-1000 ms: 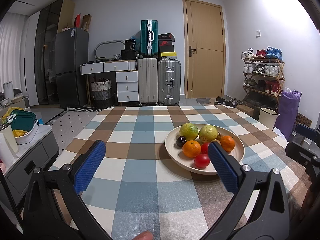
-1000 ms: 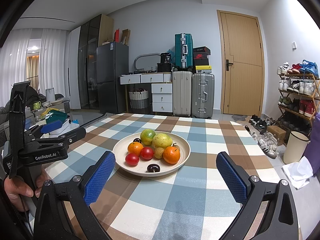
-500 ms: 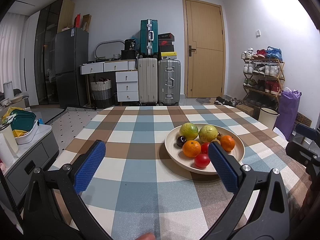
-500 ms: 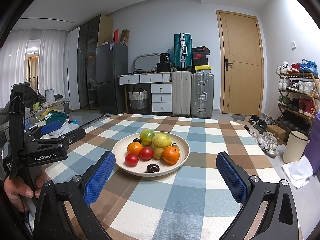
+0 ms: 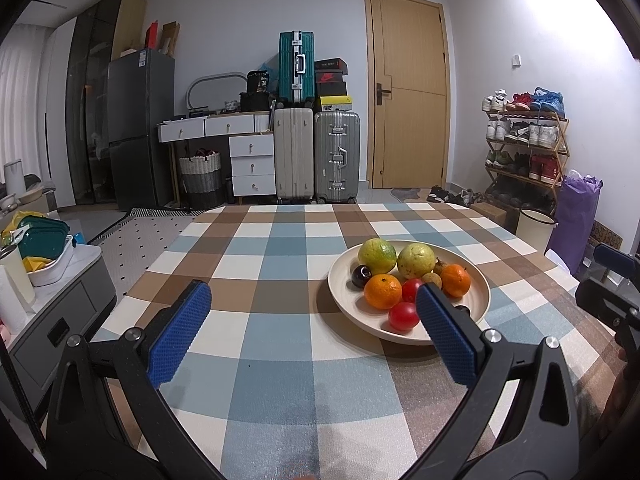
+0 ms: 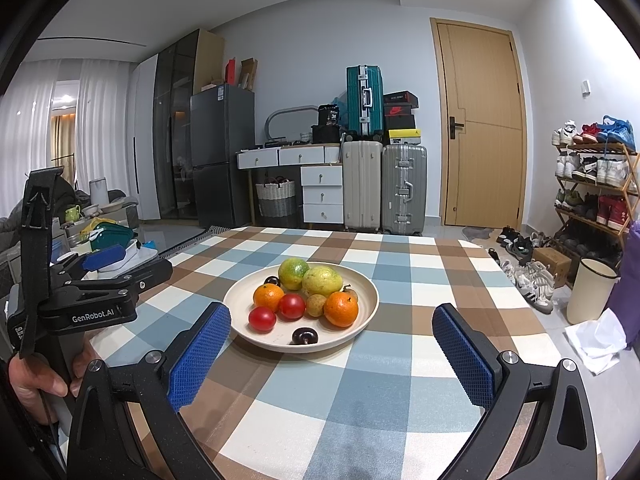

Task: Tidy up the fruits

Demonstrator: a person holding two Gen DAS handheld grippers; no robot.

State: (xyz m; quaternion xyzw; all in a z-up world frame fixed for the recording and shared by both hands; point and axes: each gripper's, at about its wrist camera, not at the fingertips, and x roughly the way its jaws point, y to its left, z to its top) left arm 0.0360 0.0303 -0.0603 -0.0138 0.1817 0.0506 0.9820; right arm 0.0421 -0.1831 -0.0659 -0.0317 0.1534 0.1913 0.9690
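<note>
A cream plate [image 6: 240,300] [image 5: 340,300] on the checked tablecloth holds a green citrus [image 6: 293,273], a yellow-green guava [image 6: 322,280], two oranges [image 6: 341,309], two red tomatoes [image 6: 262,319], dark plums [image 6: 305,336] and a small brown fruit [image 6: 315,304]. My left gripper [image 5: 308,328] is open and empty, with the plate just past its right finger. My right gripper [image 6: 332,348] is open and empty, a little short of the plate. The left gripper's body also shows in the right wrist view [image 6: 92,304].
The checked table [image 5: 260,320] stretches ahead and left of the plate. A grey side cabinet [image 5: 52,312] with tubs stands at the table's left. Suitcases [image 5: 316,152], a shoe rack [image 5: 528,148] and a bin [image 5: 534,228] stand beyond the table.
</note>
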